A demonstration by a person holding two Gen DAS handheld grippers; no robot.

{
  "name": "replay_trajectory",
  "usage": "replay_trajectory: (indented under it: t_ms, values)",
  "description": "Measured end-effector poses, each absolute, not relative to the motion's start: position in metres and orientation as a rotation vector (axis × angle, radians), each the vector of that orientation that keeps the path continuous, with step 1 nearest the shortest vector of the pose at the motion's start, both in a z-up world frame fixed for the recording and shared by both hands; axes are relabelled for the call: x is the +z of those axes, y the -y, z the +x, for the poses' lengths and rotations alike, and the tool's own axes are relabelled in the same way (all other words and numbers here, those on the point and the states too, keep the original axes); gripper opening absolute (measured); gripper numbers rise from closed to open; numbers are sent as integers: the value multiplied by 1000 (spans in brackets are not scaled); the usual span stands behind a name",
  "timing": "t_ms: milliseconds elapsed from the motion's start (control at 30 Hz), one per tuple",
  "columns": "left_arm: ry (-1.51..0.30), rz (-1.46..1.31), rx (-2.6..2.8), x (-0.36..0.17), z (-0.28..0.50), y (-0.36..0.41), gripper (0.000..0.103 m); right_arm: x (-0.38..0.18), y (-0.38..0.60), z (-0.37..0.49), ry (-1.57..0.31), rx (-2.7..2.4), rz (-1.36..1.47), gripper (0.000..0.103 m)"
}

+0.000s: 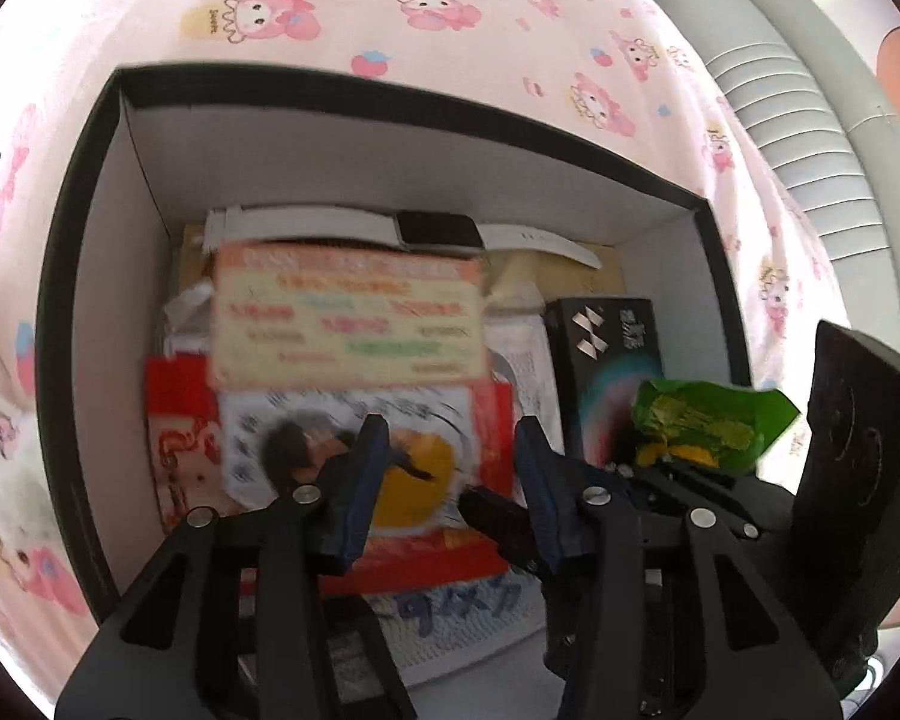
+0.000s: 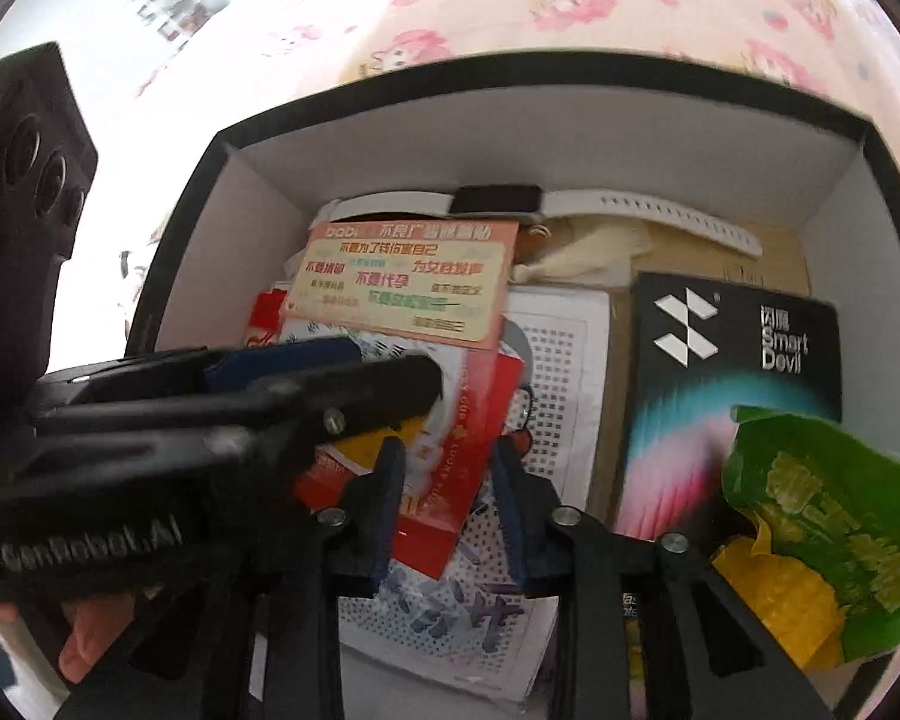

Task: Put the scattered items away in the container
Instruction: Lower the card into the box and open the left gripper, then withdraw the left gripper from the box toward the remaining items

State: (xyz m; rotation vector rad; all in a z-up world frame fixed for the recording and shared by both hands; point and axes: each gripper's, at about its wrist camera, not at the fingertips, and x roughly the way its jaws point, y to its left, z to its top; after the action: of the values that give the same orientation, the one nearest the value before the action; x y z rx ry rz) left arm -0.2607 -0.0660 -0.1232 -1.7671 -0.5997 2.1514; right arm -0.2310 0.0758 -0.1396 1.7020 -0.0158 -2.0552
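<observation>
Over the open black box [image 1: 78,324], set on a pink cartoon-print bed sheet [image 1: 390,12], both tools are seen pointing steeply down into the contents. The left hand-held gripper [image 1: 450,468] is held with its jaws apart and nothing between them, above a red printed packet [image 1: 492,420]. The right hand-held gripper [image 2: 444,498] is likewise parted and empty, with the same packet underneath. Already lying inside the box are a pink-and-cream card [image 2: 402,276], a white-strapped watch [image 2: 498,201] along the far wall, a black Smart Devil carton [image 2: 738,348] and a green snack wrapper [image 2: 822,516] at the near right corner.

The step in hand is judged to be a release into the box. Next, both tools would need to be lifted clear of the walls and turned toward whatever loose item remains outside; none is shown here, so a search is called for first.
</observation>
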Motion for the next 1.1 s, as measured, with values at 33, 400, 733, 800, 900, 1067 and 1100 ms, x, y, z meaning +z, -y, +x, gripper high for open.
replay_trajectory:
  t_ms: [33, 400, 733, 800, 900, 1067, 1100]
  values:
    - [604, -1759, 2152, -122, -259, 66, 44, -138, -77, -230, 19, -2059, 1690, 27]
    - [648, -1640, 2092, -114, -267, 55, 41, -97, -130, -234, -65, -2513, 1511, 27]
    - [620, -1793, 2230, -119, -259, 70, 30, -118, -107, -235, 146, -2277, 1636, 27]
    - [621, -1778, 2281, -113, -255, 73, 27, -121, -98, -238, 112, -2247, 1665, 27]
    - [633, -1711, 2321, -100, -252, 79, 32, -126, -89, -244, 62, -2229, 1685, 27]
    - [549, -1640, 2456, -83, -250, 81, 35, -134, -72, -248, -12, -2195, 1722, 27]
    - [557, -1634, 2448, -83, -251, 83, 36, -133, -66, -247, -32, -2179, 1707, 27]
